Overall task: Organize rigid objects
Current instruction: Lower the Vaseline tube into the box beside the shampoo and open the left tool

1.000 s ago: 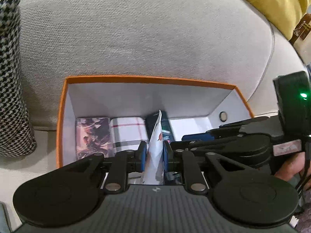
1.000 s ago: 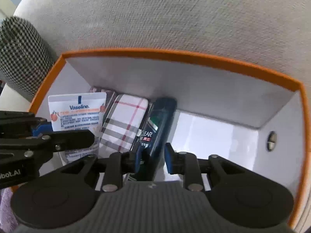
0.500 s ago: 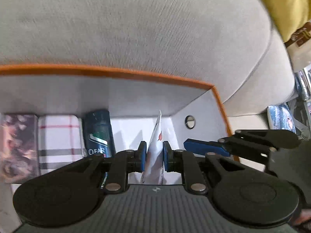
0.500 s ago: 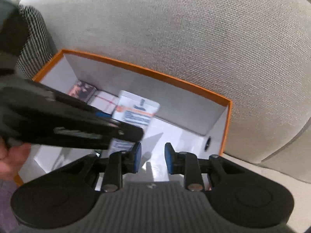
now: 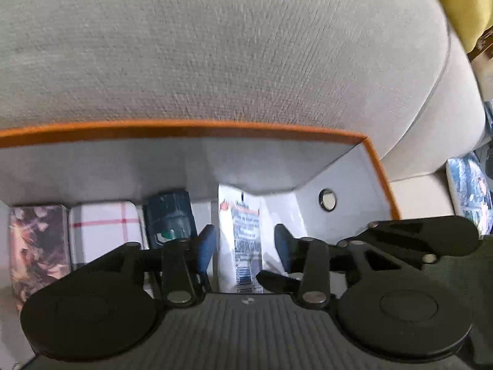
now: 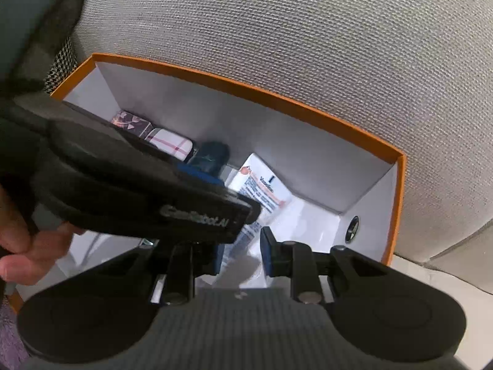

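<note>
An orange-rimmed white box sits against a grey sofa cushion. Inside lie a patterned pink box, a plaid white case, a dark Clear bottle and a white Vaseline tube. My left gripper is open over the box, with the Vaseline tube lying loose between its fingers. My right gripper is open and empty above the box's near right part, behind the left gripper's body.
A houndstooth cushion lies left of the box. A yellow cushion is at the upper right, and a blue printed pack lies on the sofa seat right of the box.
My left gripper opened and let go of the Vaseline tube, which now lies in the box beside the Clear bottle. My right gripper pulled back from the box after letting go of the bottle.
</note>
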Action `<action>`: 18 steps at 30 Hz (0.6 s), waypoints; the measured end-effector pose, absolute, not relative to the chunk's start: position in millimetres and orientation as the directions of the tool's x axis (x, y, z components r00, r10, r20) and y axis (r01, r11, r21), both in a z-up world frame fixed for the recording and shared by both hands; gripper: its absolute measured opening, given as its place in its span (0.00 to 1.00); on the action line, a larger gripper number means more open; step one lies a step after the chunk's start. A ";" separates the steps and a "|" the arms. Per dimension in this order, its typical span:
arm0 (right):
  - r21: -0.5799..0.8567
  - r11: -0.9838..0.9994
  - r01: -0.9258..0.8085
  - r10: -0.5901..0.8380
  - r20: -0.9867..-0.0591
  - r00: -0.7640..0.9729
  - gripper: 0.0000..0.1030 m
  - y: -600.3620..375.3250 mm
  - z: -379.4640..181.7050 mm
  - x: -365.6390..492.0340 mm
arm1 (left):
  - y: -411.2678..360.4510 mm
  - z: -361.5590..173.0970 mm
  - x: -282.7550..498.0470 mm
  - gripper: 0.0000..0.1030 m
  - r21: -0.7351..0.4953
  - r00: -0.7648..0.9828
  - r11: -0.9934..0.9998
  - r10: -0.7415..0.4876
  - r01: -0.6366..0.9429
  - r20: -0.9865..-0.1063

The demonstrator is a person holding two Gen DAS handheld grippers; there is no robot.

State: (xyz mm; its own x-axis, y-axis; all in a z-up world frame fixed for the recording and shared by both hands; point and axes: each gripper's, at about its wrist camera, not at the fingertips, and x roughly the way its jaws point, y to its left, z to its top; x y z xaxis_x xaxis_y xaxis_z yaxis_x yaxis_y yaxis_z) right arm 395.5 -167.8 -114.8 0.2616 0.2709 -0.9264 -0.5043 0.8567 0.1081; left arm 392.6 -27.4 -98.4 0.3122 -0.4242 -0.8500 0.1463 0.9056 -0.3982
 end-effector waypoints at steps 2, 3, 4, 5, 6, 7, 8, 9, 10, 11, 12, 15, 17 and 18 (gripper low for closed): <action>0.128 0.862 -0.491 0.280 -0.927 0.250 0.26 -168.4 -116.0 396.8 | -19.9 -89.9 385.8 0.47 -0.393 0.345 0.909 -0.417 0.142 -0.841; 0.141 0.866 -0.480 0.285 -0.927 0.243 0.26 -169.1 -116.5 397.6 | -16.2 -86.0 384.7 0.47 -0.396 0.362 0.908 -0.417 0.136 -0.833; 0.157 0.870 -0.467 0.292 -0.927 0.234 0.26 -170.5 -115.7 399.9 | -10.5 -82.3 380.2 0.47 -0.401 0.379 0.907 -0.418 0.127 -0.826; 0.169 0.875 -0.454 0.297 -0.927 0.228 0.27 -171.0 -116.5 401.2 | -7.1 -79.0 379.5 0.47 -0.403 0.395 0.908 -0.413 0.113 -0.821; 0.181 0.880 -0.439 0.301 -0.928 0.221 0.30 -172.0 -116.7 402.9 | -3.3 -76.2 376.8 0.47 -0.402 0.409 0.910 -0.406 0.101 -0.817; 0.192 0.887 -0.421 0.302 -0.929 0.213 0.32 -172.6 -117.9 405.2 | 1.4 -74.1 372.4 0.47 -0.396 0.421 0.913 -0.396 0.092 -0.816; 0.201 0.893 -0.403 0.302 -0.931 0.206 0.33 -172.7 -119.5 407.5 | 6.3 -72.3 369.4 0.47 -0.388 0.432 0.918 -0.384 0.083 -0.816; 0.208 0.899 -0.385 0.300 -0.933 0.198 0.33 -173.0 -121.9 409.4 | 9.4 -71.2 365.3 0.47 -0.379 0.441 0.922 -0.372 0.076 -0.817; 0.214 0.907 -0.363 0.296 -0.937 0.186 0.34 -172.8 -124.4 412.1 | 12.4 -70.3 363.2 0.47 -0.372 0.448 0.926 -0.362 0.070 -0.818; 0.223 0.914 -0.338 0.294 -0.940 0.176 0.36 -172.6 -127.2 414.4 | 16.4 -69.5 363.0 0.47 -0.368 0.451 0.927 -0.357 0.067 -0.818; 0.231 0.920 -0.316 0.293 -0.942 0.166 0.39 -173.0 -129.9 417.5 | 18.0 -68.8 360.4 0.47 -0.367 0.453 0.928 -0.356 0.067 -0.818; 0.234 0.924 -0.303 0.284 -0.950 0.133 0.39 -167.5 -137.4 420.5 | 20.0 -69.8 359.4 0.47 -0.345 0.460 0.936 -0.335 0.065 -0.822; 0.247 0.917 -0.313 0.295 -0.948 0.116 0.40 -162.6 -140.4 420.4 | 21.1 -74.8 354.9 0.47 -0.333 0.460 0.941 -0.324 0.065 -0.826; 0.238 0.916 -0.322 0.289 -0.950 0.121 0.40 -160.4 -140.3 419.8 | 21.6 -76.8 353.7 0.47 -0.334 0.455 0.941 -0.325 0.064 -0.829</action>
State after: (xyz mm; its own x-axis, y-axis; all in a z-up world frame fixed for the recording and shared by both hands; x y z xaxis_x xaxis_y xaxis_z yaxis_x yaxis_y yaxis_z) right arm 419.8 -160.4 -140.3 0.1213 0.2891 -0.9496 -0.3221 0.9163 0.2378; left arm 353.7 21.6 -76.8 0.4546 -0.3250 -0.8293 0.0637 0.9405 -0.3337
